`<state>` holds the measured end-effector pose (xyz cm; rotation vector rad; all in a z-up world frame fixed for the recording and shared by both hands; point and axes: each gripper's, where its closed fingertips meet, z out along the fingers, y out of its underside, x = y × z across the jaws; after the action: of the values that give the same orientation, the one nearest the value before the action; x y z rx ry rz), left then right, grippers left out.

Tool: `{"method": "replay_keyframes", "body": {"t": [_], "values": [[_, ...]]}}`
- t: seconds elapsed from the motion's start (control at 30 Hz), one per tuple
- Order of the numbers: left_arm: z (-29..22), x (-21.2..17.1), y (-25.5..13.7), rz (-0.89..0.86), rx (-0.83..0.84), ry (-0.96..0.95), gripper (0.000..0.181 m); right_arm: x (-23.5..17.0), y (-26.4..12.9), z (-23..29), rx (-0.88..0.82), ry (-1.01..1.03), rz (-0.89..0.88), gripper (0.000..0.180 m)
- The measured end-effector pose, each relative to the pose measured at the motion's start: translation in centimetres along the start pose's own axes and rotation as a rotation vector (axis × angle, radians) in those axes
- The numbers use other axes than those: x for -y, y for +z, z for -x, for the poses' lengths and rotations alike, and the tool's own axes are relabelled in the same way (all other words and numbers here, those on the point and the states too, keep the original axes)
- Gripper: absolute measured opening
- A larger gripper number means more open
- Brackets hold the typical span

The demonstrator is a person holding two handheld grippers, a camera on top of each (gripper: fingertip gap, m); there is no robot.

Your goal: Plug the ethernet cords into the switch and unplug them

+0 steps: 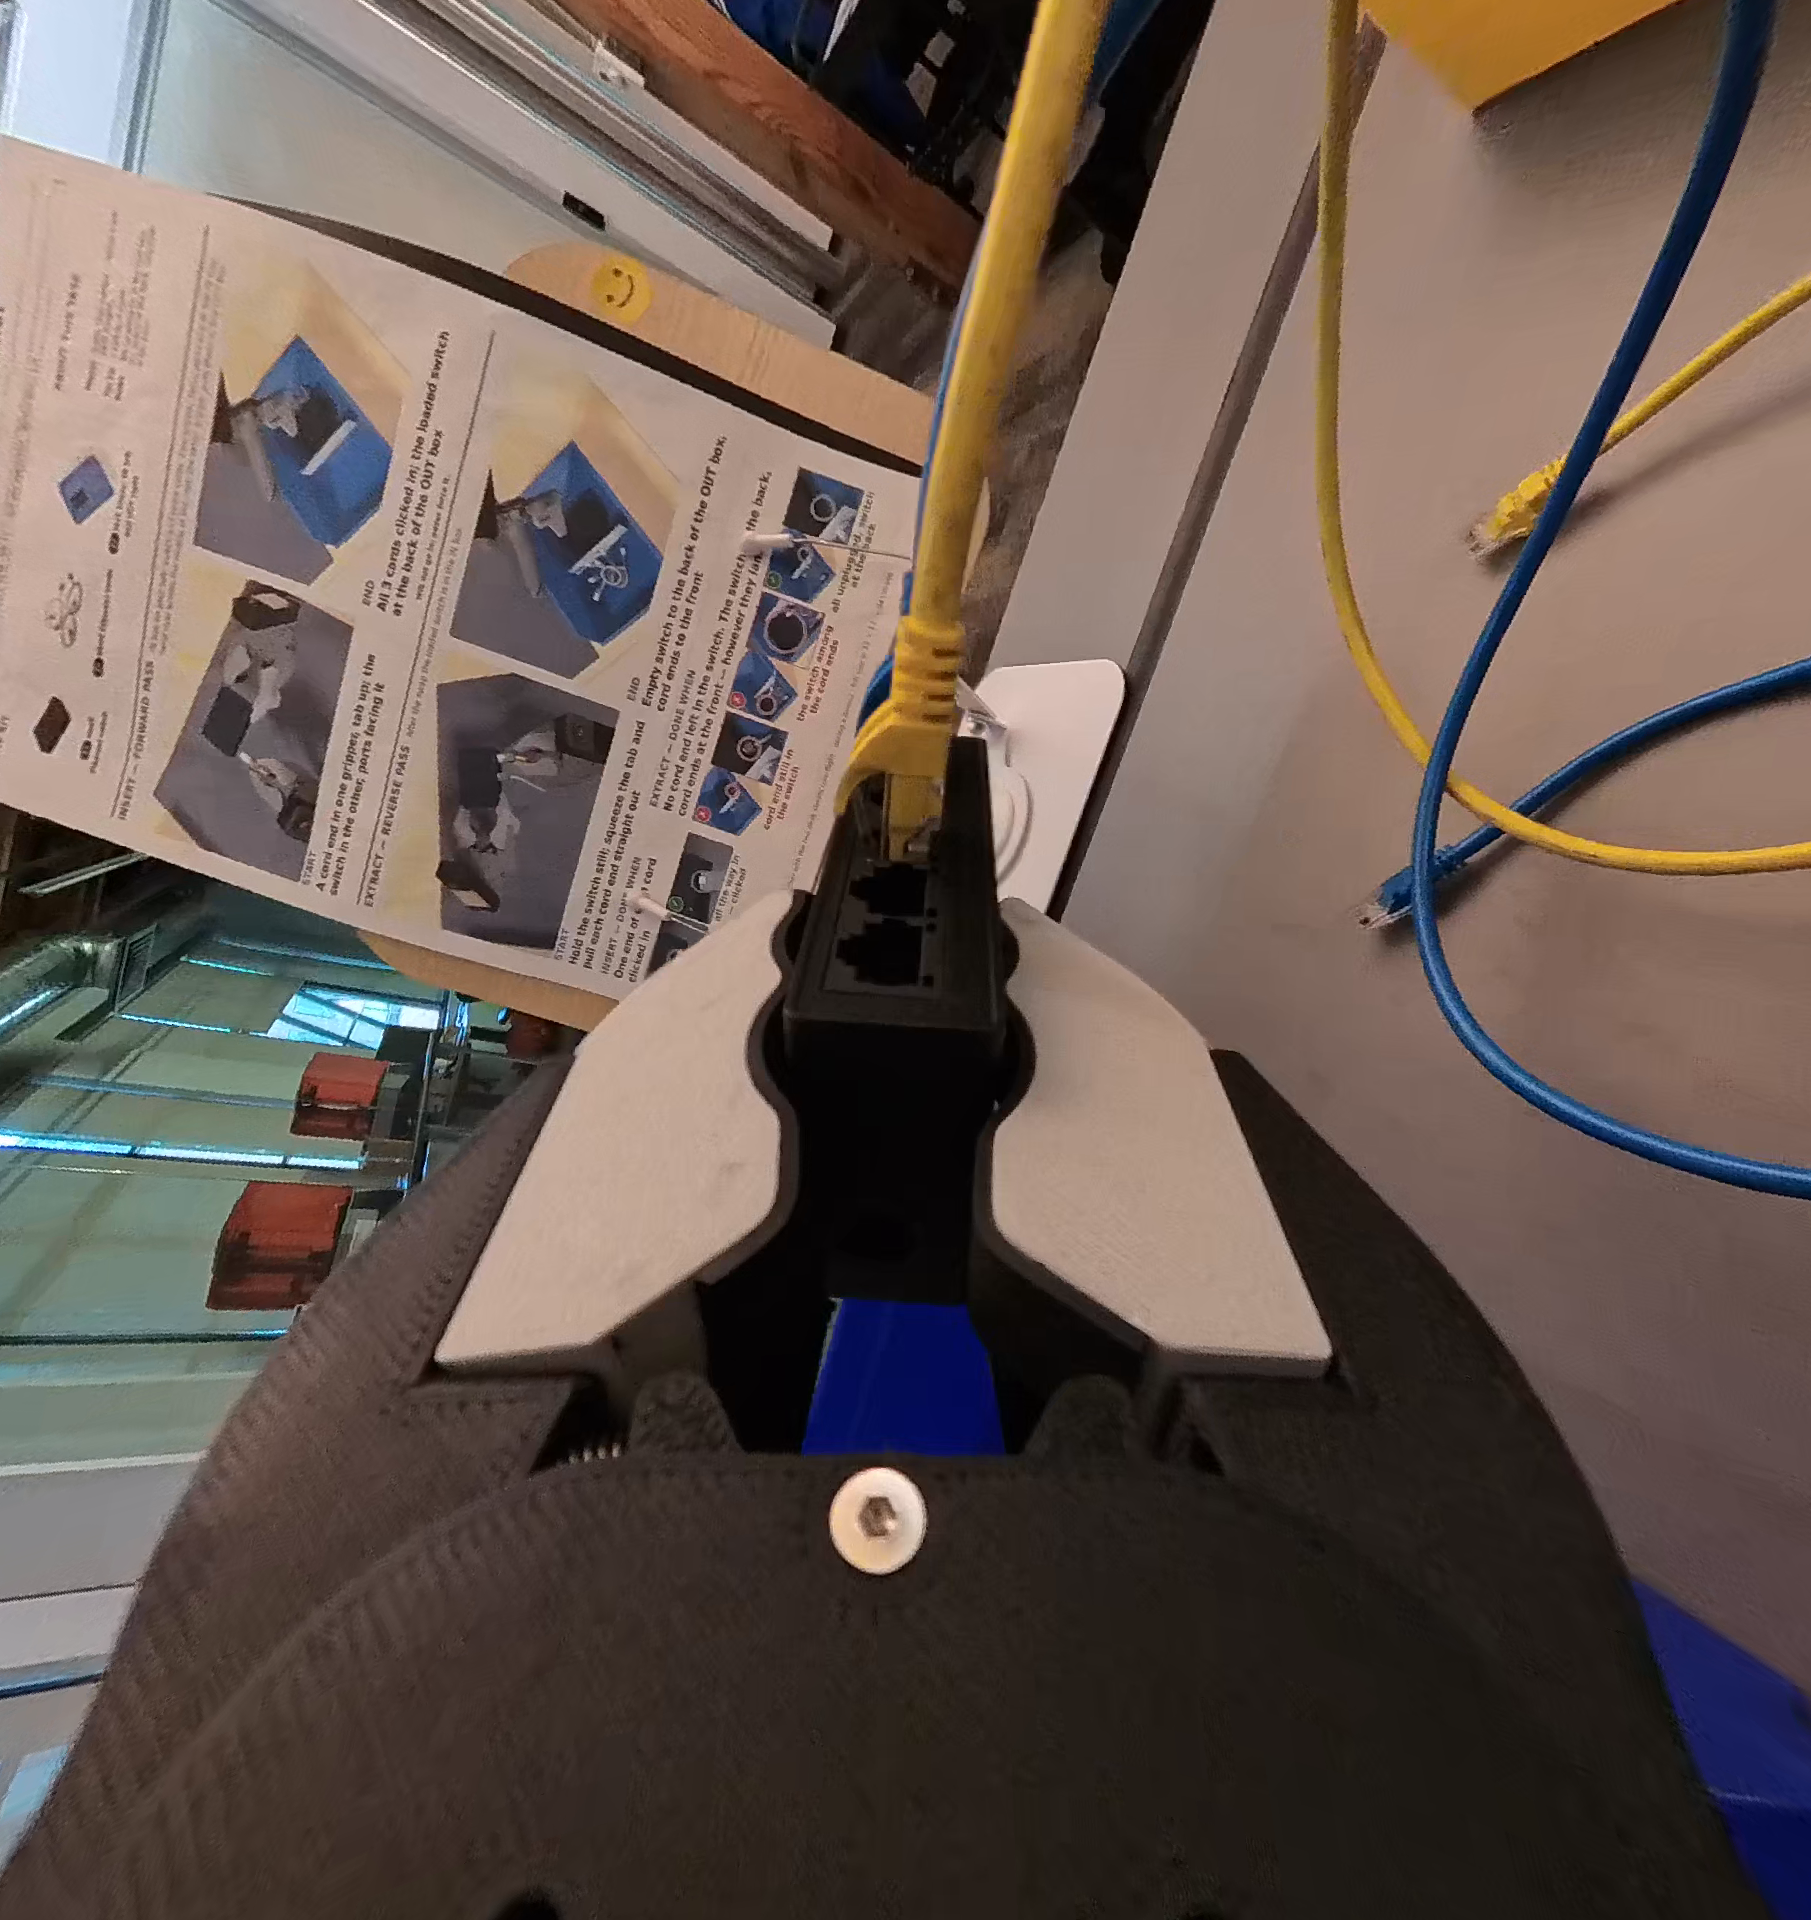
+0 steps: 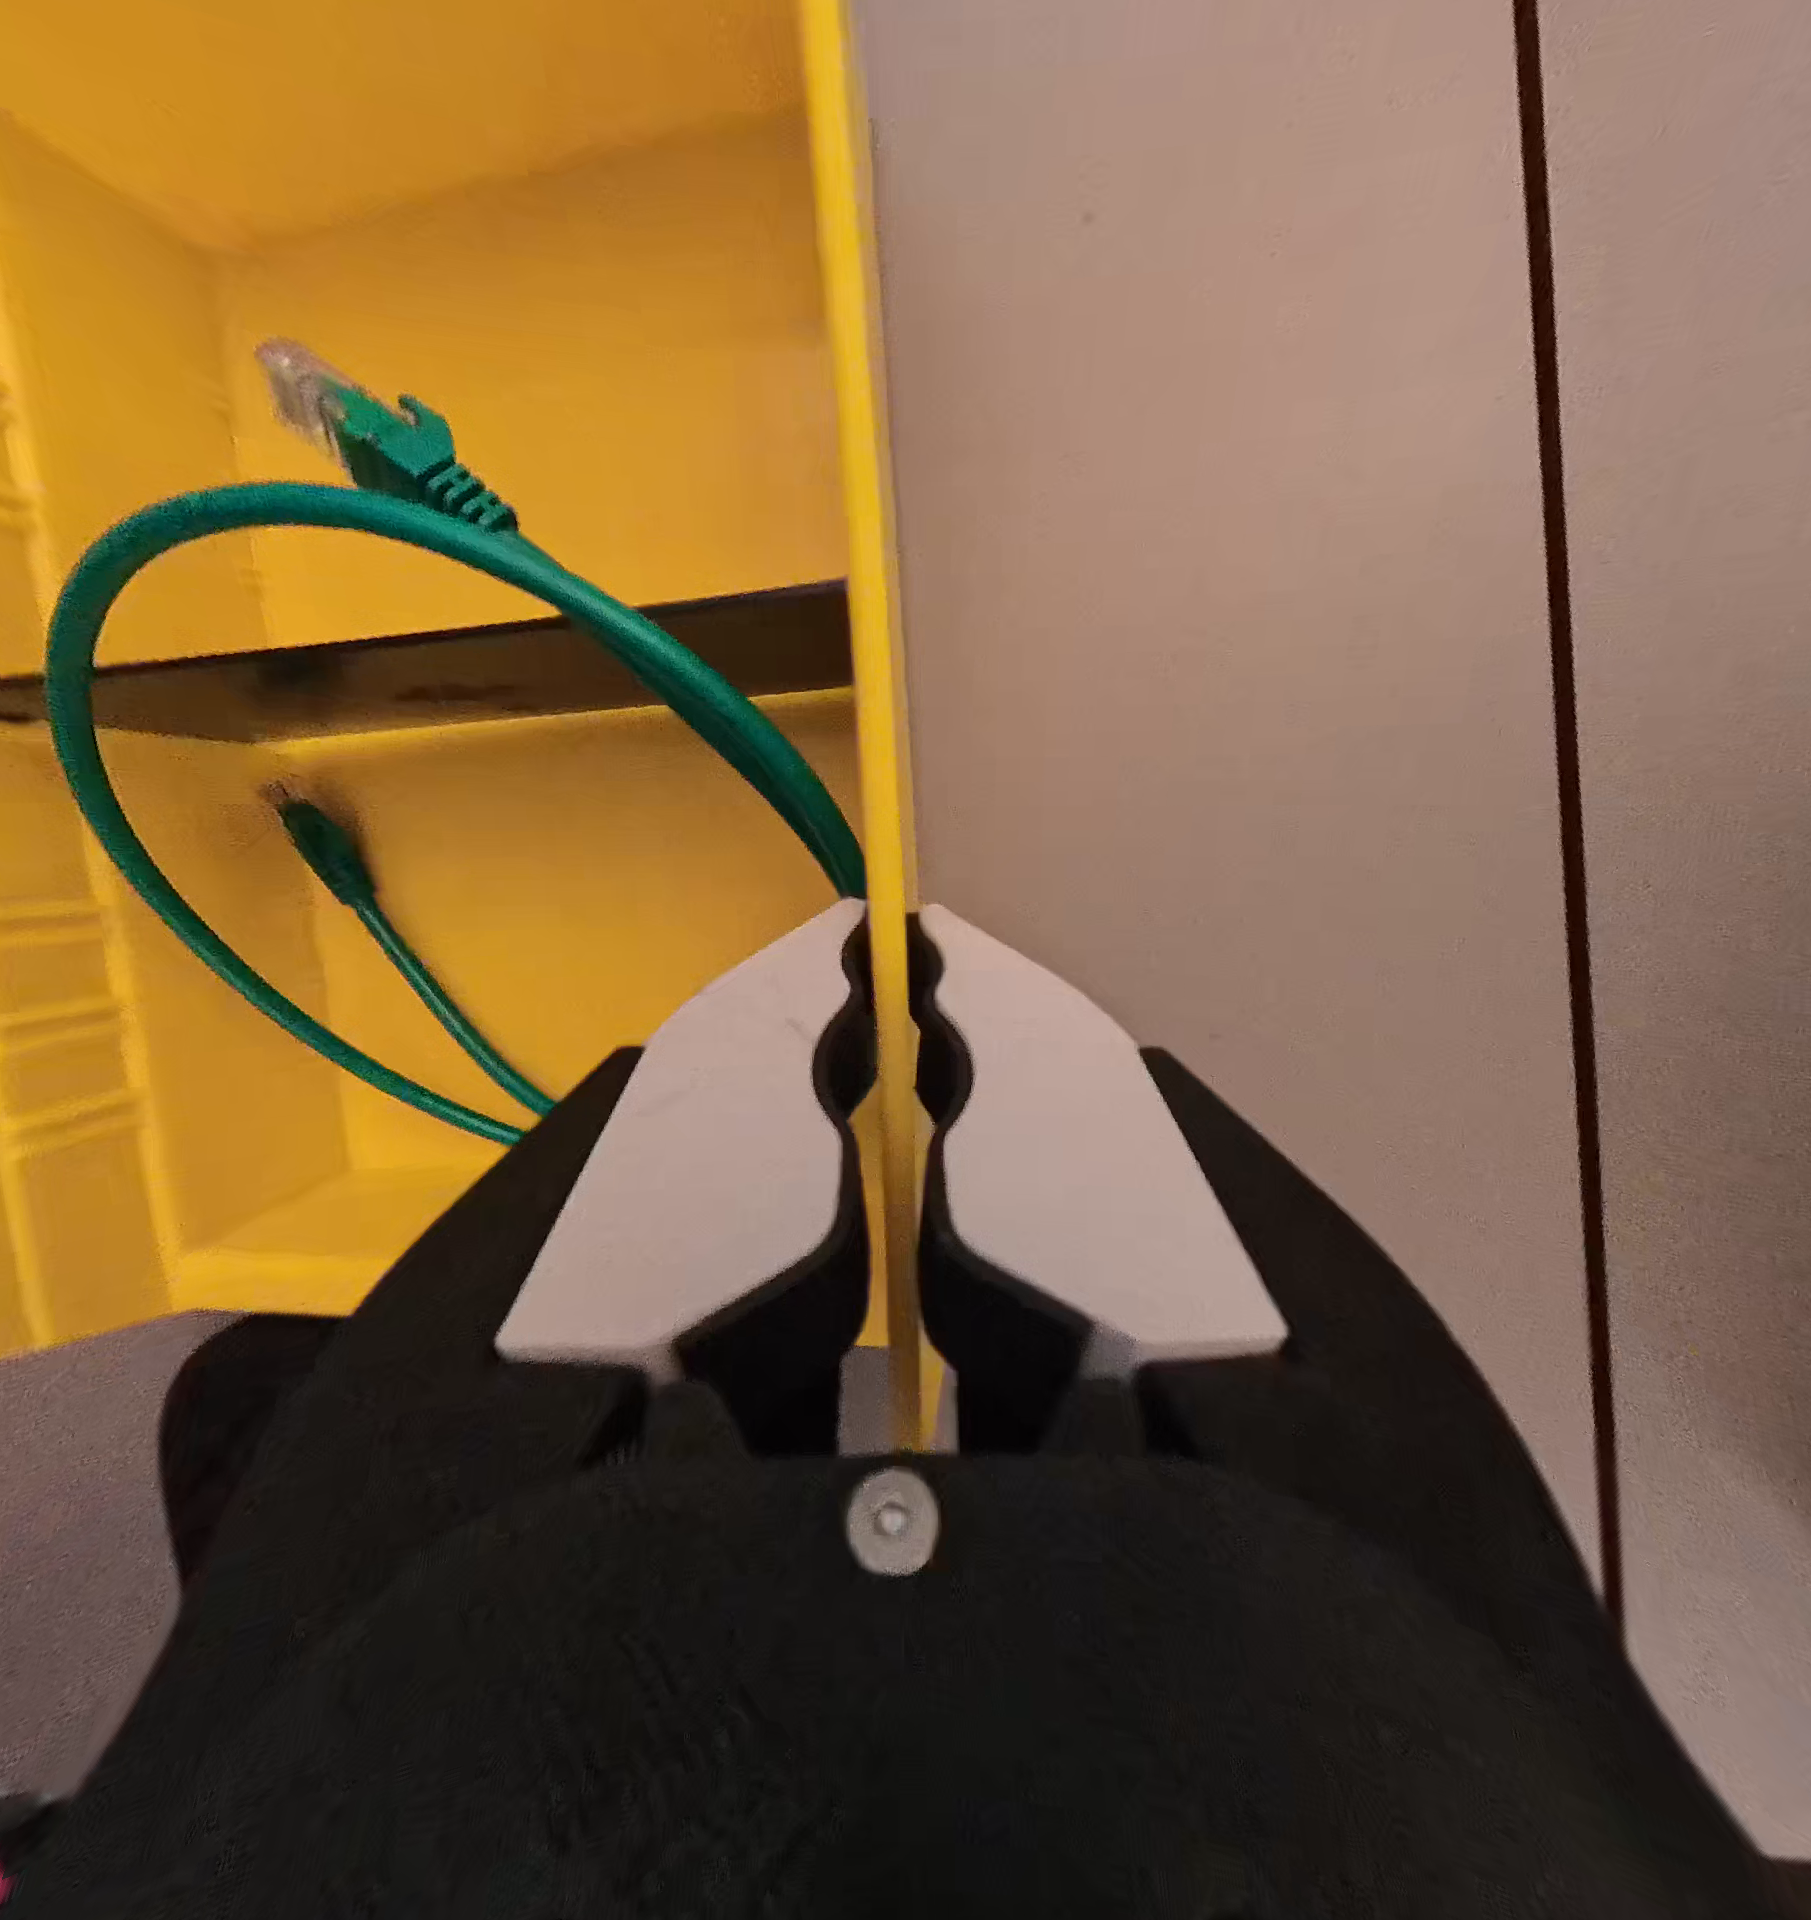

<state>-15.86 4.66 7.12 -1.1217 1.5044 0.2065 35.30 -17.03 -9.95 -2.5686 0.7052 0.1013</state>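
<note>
The left gripper is squeezing the black switch between its fingers. Just past them, a yellow cord is sitting plugged in the far port, running straight on. Two ports nearer the fingers are showing empty. The right gripper is pinching only the yellow bin wall. A green cord is lying inside, left of and beyond those fingers, pointing away. I think it comes next. A blue cord is waiting on the bench.
</note>
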Motion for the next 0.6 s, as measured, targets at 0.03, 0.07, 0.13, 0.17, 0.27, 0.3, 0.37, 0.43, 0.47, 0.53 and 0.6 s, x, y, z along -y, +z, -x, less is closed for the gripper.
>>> {"method": "replay_keyframes", "body": {"t": [0.03,0.07,0.13,0.17,0.27,0.3,0.37,0.43,0.47,0.53,0.6], "values": [[0.1,0.1,-0.1,-0.012,0.002,-0.001,0.029,0.1,0.0,0.0,0.0,-0.041,-0.012,0.004],[0.1,0.3,-0.2,-0.028,0.003,-0.002,0.029,0.2,-0.1,0.0,-0.004,-0.085,-0.026,0.008],[0.1,0.9,-0.5,-0.072,0.009,0.005,0.03,1.0,-1.2,-0.3,-0.08,-0.169,-0.091,0.014],[0.1,1.2,-0.7,-0.095,0.01,0.011,0.029,1.9,-2.4,-0.5,-0.147,-0.213,-0.156,0.018],[0.1,2.6,-1.5,-0.176,0.02,0.028,0.03,5.3,-9.0,1.3,-0.382,-0.378,-0.446,0.028],[0.0,3.2,-1.9,-0.206,0.022,0.041,0.029,6.5,-11.9,4.1,-0.404,-0.46,-0.589,0.031],[-0.2,4.2,-2.3,-0.249,0.03,0.059,0.029,7.3,-17.6,13.6,-0.277,-0.672,-0.923,0.035],[-0.4,4.9,-2.5,-0.258,0.031,0.07,0.029,4.5,-22.7,25.2,-0.014,-0.923,-1.189,0.051],[-0.6,5.3,-2.6,-0.258,0.034,0.082,0.029,2.1,-24.9,30.4,0.121,-1.046,-1.283,0.052],[-0.9,5.8,-2.7,-0.248,0.045,0.111,0.029,-3.4,-27.3,39.0,0.315,-1.312,-1.355,0.05],[-1.2,6.3,-2.8,-0.235,0.057,0.14,0.029,-6.8,-26.5,44.3,0.322,-1.572,-1.34,0.046]]}}
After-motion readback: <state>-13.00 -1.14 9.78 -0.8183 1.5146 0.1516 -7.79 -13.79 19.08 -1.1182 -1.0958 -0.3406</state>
